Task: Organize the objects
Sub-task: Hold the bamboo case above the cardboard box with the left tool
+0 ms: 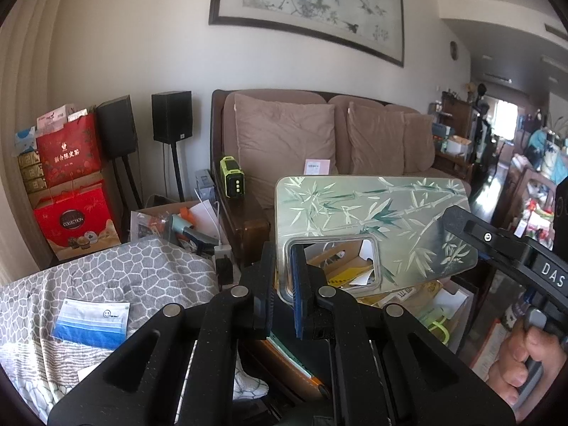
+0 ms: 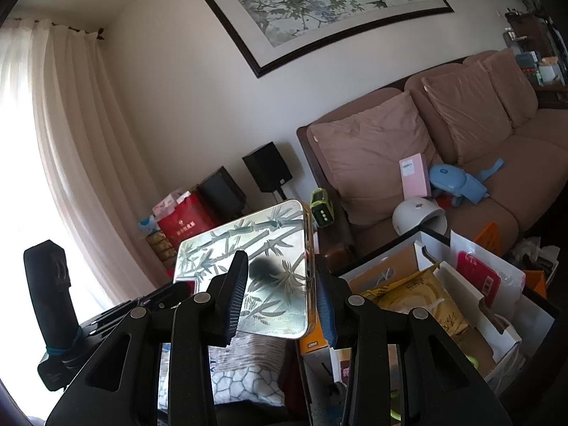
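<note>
Grip check: left hand-held gripper (image 1: 282, 294) is clamped on the window-frame edge of a shiny rectangular tin lid painted with green bamboo (image 1: 372, 213), holding it aloft. Right hand-held gripper (image 2: 278, 301) straddles the lid's far edge, jaws apart; contact unclear. Lid hangs above a box of paper bags and packets (image 2: 443, 284), probably steadied for stowing.

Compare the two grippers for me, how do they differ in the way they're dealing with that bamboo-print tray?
The left gripper is clamped shut on the bamboo-print tray, one finger through its handle cutout; the right gripper has a clear gap between its fingers. The left gripper takes the handle end; the right gripper sits at the opposite end, and whether its pads touch the tray's edges cannot be told. Both are black with blue pads and meet the same tray.
</note>
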Demonstrator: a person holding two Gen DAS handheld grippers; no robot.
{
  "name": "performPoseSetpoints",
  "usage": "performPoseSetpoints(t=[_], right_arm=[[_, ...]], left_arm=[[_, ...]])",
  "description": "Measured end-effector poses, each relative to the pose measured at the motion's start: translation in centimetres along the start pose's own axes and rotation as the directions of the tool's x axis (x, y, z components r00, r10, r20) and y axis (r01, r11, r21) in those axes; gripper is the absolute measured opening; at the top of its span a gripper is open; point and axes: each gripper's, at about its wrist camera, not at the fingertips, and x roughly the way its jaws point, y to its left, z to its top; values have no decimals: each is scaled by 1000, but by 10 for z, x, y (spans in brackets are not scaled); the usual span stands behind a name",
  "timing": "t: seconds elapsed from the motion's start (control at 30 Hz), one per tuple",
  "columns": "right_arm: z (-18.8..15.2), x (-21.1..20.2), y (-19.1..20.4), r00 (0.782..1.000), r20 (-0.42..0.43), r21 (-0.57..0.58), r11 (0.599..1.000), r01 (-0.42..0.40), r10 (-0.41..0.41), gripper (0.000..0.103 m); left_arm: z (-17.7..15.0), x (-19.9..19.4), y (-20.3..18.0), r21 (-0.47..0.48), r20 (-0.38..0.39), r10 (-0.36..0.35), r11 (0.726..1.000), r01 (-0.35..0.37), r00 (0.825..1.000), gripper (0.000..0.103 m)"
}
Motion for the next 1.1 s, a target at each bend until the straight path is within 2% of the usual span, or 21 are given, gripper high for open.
performPoseSetpoints(t=[0.47,1.1], right_arm=[[-1,4,2,1000,-12,-10,1000,17,-17,36],[2,0,-12,999,-13,13,999,43,-43,36]], left_arm=[[0,5,1,-11,-12,17,1000,-17,1000,8],[-1,20,-5,-5,-22,0,1000,0,1000,8]])
